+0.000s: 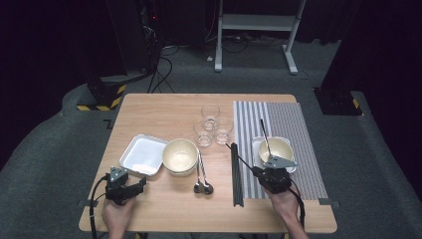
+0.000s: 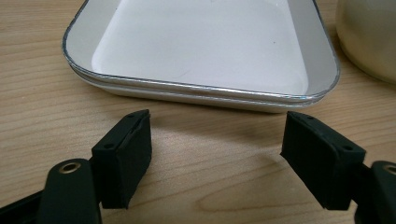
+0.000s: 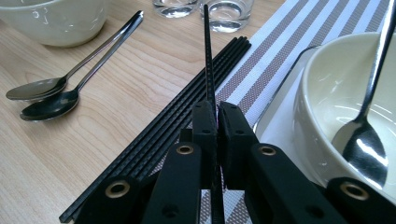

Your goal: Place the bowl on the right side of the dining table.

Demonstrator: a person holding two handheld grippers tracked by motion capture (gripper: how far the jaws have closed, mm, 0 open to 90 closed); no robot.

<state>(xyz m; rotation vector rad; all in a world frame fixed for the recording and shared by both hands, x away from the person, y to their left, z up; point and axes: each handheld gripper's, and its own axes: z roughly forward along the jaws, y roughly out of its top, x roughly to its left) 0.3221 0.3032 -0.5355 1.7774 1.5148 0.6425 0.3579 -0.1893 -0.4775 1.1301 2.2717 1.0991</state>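
My right gripper (image 1: 258, 172) (image 3: 217, 109) is shut on a single black chopstick (image 3: 207, 56) (image 1: 241, 157), whose free end is raised and points toward the glasses. It hovers above the left edge of the striped placemat (image 1: 286, 124). The other black chopsticks (image 1: 237, 174) (image 3: 182, 112) lie in a bundle on the table just left of it. My left gripper (image 1: 139, 184) (image 2: 217, 149) rests low over the wood with its jaws open and nothing between them. It sits just short of the near rim of a white tray (image 2: 196, 91) (image 1: 130, 154).
A cream bowl (image 1: 274, 148) (image 3: 327, 79) with a spoon (image 3: 369, 135) stands on a white tray on the placemat. Another cream bowl (image 1: 180, 155) (image 2: 369, 37), two spoons (image 1: 201, 185) (image 3: 56, 93) and three glasses (image 1: 211, 127) occupy the table's middle.
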